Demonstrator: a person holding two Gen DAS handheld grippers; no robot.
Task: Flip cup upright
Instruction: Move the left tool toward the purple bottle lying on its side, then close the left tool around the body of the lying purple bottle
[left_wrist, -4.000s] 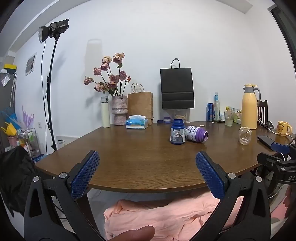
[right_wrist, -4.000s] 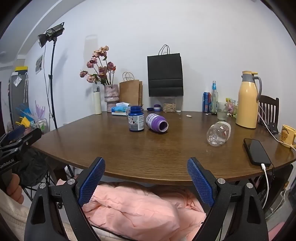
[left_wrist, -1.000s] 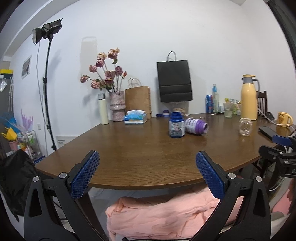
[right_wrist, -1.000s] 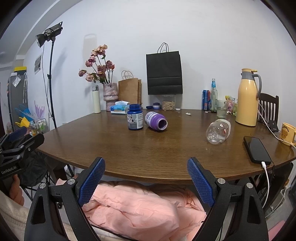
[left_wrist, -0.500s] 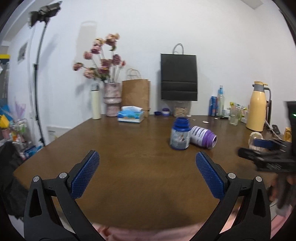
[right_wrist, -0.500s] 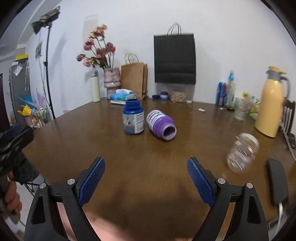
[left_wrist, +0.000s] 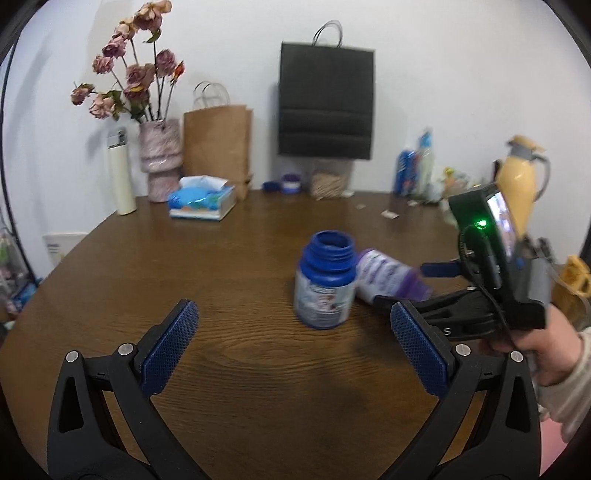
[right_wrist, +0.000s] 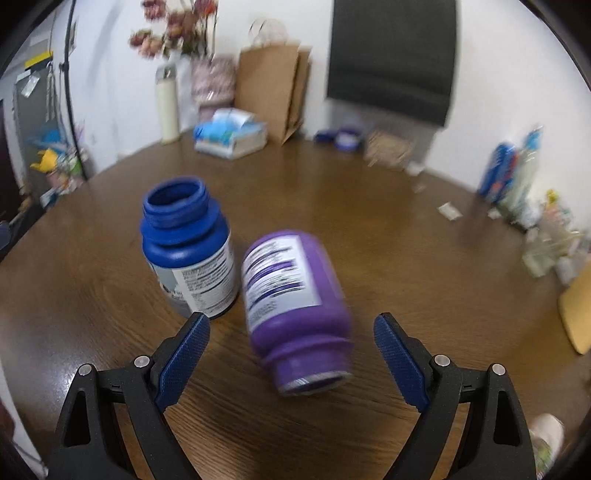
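1. Purple bottle (right_wrist: 295, 310) lies on its side on the tabletop (right_wrist: 406, 229), just beside an upright blue bottle (right_wrist: 188, 240).
2. Right tool (right_wrist: 291, 362) is wide open around it, holding nothing.
3. Left tool (left_wrist: 293, 347) gapes empty.

Black fingers (left_wrist: 159, 365), blue textured pads (left_wrist: 417, 350)

A brown wooden worktop (right_wrist: 110, 314) carries an upright blue jar (right_wrist: 188, 247), a toppled purple jar (right_wrist: 291, 295) beside it, and a tissue box (left_wrist: 201, 202).
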